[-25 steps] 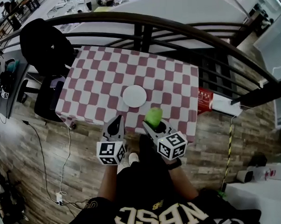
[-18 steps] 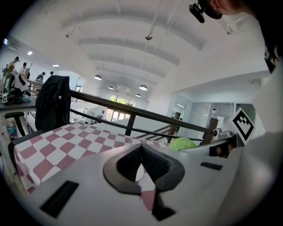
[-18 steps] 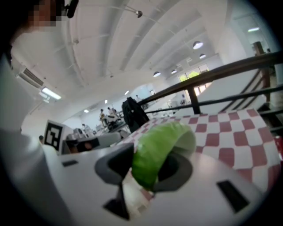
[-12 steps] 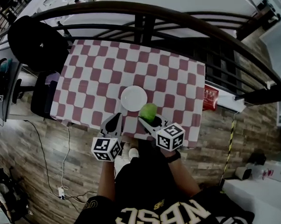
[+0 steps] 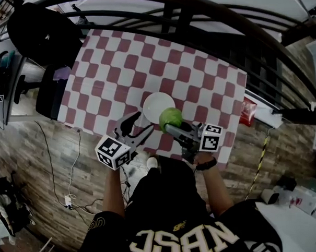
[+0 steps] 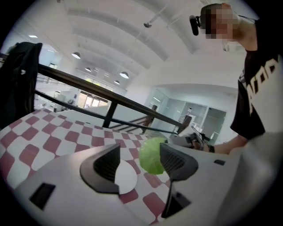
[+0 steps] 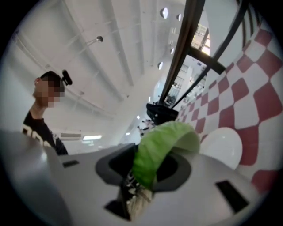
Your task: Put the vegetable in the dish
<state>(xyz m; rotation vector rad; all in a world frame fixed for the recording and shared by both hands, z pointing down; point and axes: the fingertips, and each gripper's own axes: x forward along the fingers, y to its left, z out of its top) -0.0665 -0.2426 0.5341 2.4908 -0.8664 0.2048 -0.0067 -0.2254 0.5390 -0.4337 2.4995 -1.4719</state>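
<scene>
At the checkered bench [image 5: 119,72], the right tool [image 5: 168,126], jaws just squeezing tighter, grips the green vegetable [image 5: 171,117] over the near rim of the white dish [image 5: 153,103]. The left tool [image 5: 137,128] (1 of 2) has just opened, empty, beside it.

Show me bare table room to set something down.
The red-and-white checked tablecloth is bare from the white round dish out to the black railing and both side edges. Crowded: the near edge, where the left gripper, the right gripper and its green leafy vegetable hem the dish.
</scene>
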